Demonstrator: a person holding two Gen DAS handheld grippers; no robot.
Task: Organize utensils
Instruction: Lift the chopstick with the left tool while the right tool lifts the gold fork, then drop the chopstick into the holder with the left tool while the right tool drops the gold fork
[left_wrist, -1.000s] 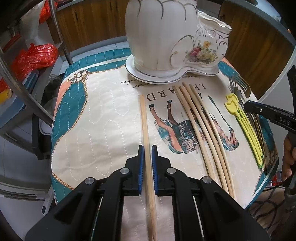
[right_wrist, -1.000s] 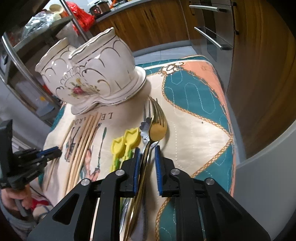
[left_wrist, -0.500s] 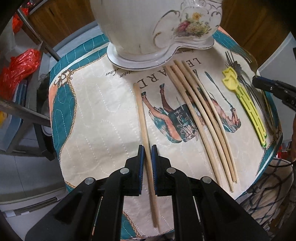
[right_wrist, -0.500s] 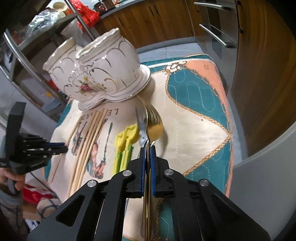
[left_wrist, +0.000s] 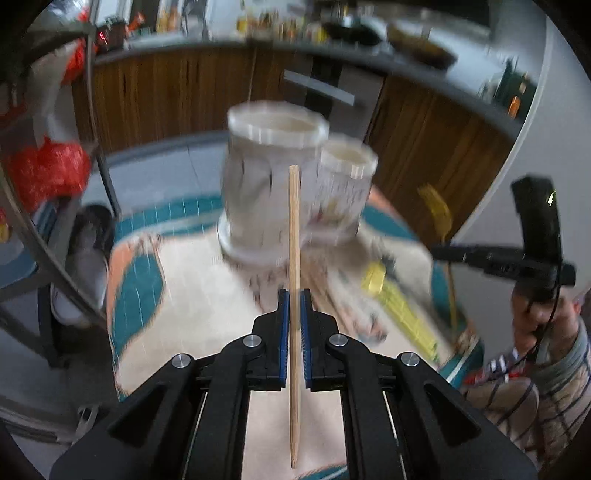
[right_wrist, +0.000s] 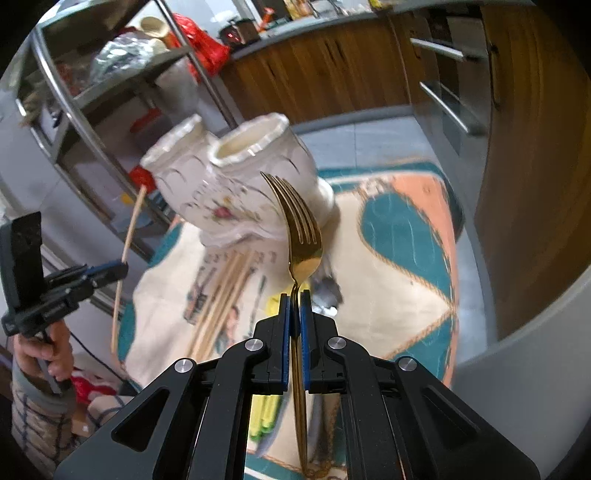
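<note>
Left wrist: fingers (left_wrist: 294, 295) clamp chopstick (left_wrist: 294, 236); right fingers (right_wrist: 294, 295) clamp gold fork (right_wrist: 297, 221).

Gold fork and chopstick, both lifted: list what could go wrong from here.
1. The left gripper pinches the chopstick across its thin shaft; it may pivot or slip.
2. The right gripper grips the gold fork at its narrow neck, so it could swing.
3. Either long utensil might knock the white ceramic holder.

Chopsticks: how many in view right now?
4: one chopstick clamped in the left gripper, lifted; three loose chopsticks side by side on the cloth before the holder. Blur may hide others.
</note>
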